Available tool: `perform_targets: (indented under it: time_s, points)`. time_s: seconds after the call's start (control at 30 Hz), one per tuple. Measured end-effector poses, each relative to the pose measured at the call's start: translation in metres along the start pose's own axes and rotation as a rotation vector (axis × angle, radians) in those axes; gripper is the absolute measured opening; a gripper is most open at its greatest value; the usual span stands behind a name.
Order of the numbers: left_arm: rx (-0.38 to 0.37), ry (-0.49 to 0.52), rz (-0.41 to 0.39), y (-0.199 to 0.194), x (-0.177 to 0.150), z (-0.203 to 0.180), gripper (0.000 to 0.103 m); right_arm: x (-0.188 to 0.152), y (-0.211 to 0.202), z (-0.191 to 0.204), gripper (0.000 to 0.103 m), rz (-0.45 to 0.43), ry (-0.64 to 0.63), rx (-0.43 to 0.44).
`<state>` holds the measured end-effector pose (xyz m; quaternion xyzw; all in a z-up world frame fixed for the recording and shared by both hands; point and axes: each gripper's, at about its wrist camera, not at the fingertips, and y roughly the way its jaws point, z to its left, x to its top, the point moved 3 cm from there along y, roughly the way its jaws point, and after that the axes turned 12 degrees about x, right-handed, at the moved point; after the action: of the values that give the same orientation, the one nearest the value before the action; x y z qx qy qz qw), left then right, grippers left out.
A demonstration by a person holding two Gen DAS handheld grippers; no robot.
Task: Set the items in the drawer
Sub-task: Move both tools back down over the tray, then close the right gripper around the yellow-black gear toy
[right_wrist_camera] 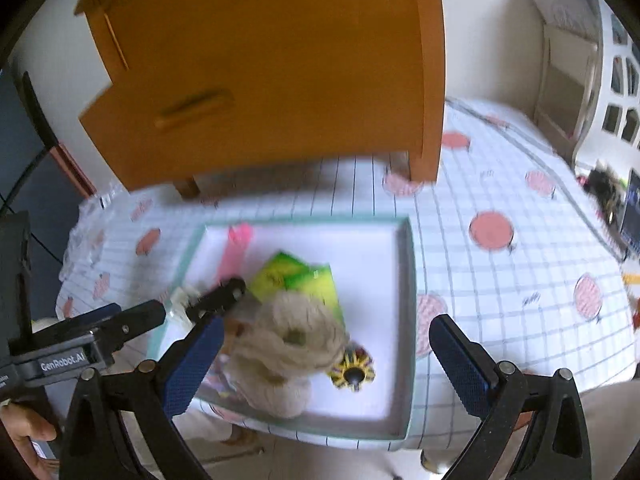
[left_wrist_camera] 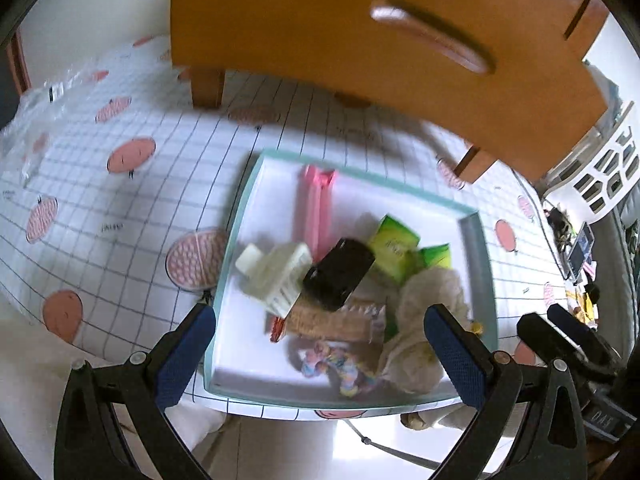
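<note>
A shallow teal-rimmed tray (left_wrist_camera: 236,216) (right_wrist_camera: 408,280) lies on the table and holds several items: a pink clip (left_wrist_camera: 318,208) (right_wrist_camera: 236,252), a white plastic piece (left_wrist_camera: 276,276), a black box (left_wrist_camera: 340,274), green packets (left_wrist_camera: 394,248) (right_wrist_camera: 296,276), a ball of beige twine (left_wrist_camera: 424,312) (right_wrist_camera: 288,340), a snack bar (left_wrist_camera: 332,320) and a yellow-striped spool (right_wrist_camera: 354,372). Behind the tray stands an orange wooden drawer cabinet (left_wrist_camera: 320,32) (right_wrist_camera: 280,60) with its drawers closed. My left gripper (left_wrist_camera: 320,356) hangs open above the tray's near edge. My right gripper (right_wrist_camera: 326,368) is open over the twine.
The table wears a white grid cloth with pink round prints (left_wrist_camera: 132,154) (right_wrist_camera: 492,230). Crumpled clear plastic (left_wrist_camera: 36,112) lies at the far left. A white lattice piece of furniture (right_wrist_camera: 624,92) stands to the right. A hand (right_wrist_camera: 24,432) holds the left gripper's grip.
</note>
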<state>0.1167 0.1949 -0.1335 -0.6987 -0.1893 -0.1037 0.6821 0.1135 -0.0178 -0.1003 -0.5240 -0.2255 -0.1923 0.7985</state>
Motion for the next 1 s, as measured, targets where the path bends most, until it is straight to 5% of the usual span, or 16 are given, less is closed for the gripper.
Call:
perform_targets:
  time_s: [0.33, 0.5, 0.8, 1.0]
  points:
    - [-0.009, -0.086, 0.043, 0.02, -0.005, 0.019, 0.103, -0.025, 0.037, -0.016, 0.102, 0.096, 0.051, 0.017]
    - [-0.002, -0.12, 0.033, 0.025, -0.002, 0.025, 0.095, -0.031, 0.042, -0.036, 0.086, 0.119, 0.152, 0.037]
    - [0.029, -0.116, 0.035, 0.043, 0.006, 0.028, 0.066, -0.037, 0.055, -0.04, 0.062, 0.168, 0.182, 0.067]
    - [0.02, -0.095, 0.049, 0.051, 0.006, 0.025, 0.064, -0.039, 0.064, -0.049, 0.052, 0.192, 0.226, 0.087]
